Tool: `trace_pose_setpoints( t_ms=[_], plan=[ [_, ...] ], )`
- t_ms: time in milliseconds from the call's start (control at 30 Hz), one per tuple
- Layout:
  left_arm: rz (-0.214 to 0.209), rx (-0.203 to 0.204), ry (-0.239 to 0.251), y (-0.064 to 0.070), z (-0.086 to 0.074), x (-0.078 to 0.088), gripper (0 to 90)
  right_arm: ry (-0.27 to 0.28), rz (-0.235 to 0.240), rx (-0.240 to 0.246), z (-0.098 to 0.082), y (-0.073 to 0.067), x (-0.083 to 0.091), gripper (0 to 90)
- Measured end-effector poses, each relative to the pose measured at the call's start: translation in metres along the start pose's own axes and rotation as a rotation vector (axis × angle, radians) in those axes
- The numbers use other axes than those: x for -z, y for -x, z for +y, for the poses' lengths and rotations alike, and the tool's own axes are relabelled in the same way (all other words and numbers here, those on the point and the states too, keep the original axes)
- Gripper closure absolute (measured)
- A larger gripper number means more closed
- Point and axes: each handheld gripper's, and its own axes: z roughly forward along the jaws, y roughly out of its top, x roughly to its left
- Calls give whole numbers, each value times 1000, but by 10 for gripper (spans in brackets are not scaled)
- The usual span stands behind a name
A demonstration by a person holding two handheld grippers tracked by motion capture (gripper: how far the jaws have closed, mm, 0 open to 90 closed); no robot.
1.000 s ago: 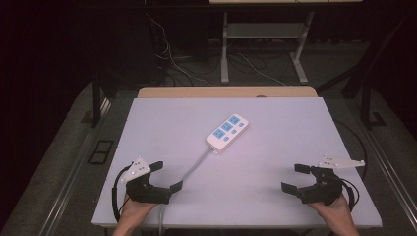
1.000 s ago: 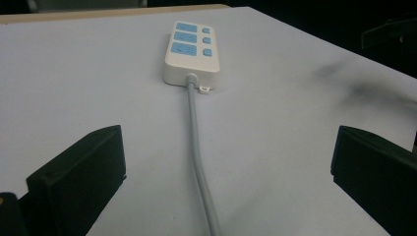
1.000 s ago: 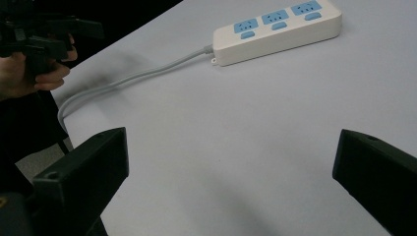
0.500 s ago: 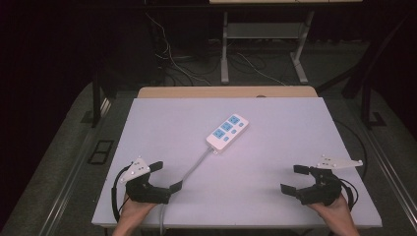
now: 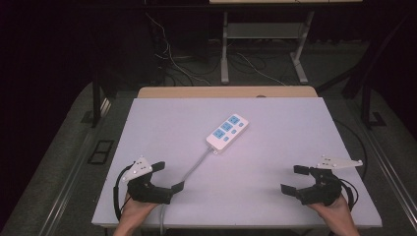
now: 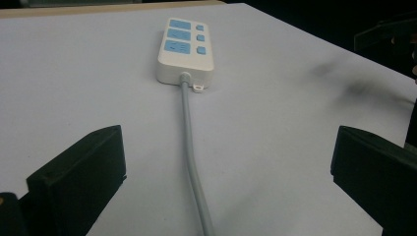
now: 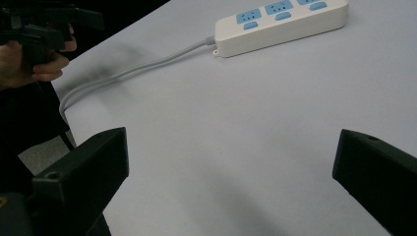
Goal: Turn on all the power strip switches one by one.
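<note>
A white power strip (image 5: 227,132) with blue sockets lies near the middle of the white table (image 5: 275,118); it also appears ahead in the left gripper view (image 6: 185,50) and in the right gripper view (image 7: 280,21). Its grey cord (image 5: 194,167) runs toward the near left edge. My left gripper (image 5: 167,176) is open at the near left, with the cord (image 6: 193,162) lying on the table between its jaws, untouched. My right gripper (image 5: 294,179) is open at the near right, nothing between its jaws. The right gripper view catches the other hand and its gripper (image 7: 42,29) at upper left.
The cord (image 7: 118,71) drops over the table's near left edge. Behind the table's wooden far edge (image 5: 226,92) stand metal desk legs (image 5: 225,46) and loose cables (image 5: 172,61) on a dark floor. A black cable (image 5: 356,142) loops beside the table's right side.
</note>
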Motion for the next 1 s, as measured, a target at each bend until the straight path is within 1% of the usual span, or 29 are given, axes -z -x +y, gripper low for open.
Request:
trace_pose_setpoints(
  t_ms=[167,300,533,900,1000],
  plan=[
    [3,-2,-8,1,6,-1,0,4,0,5,0,0,0,3],
    [0,0,-12,1,11,-2,0,5,-1,0,0,0,1,3],
    [-19,-13,-37,2,20,-7,0,7,-2,0,0,1,2,3],
    [-42,-32,-67,-2,40,-13,0,6,-4,4,0,1,2,3],
    [-49,-31,-73,-3,45,-15,0,6,-3,4,0,1,2,3]
  ],
)
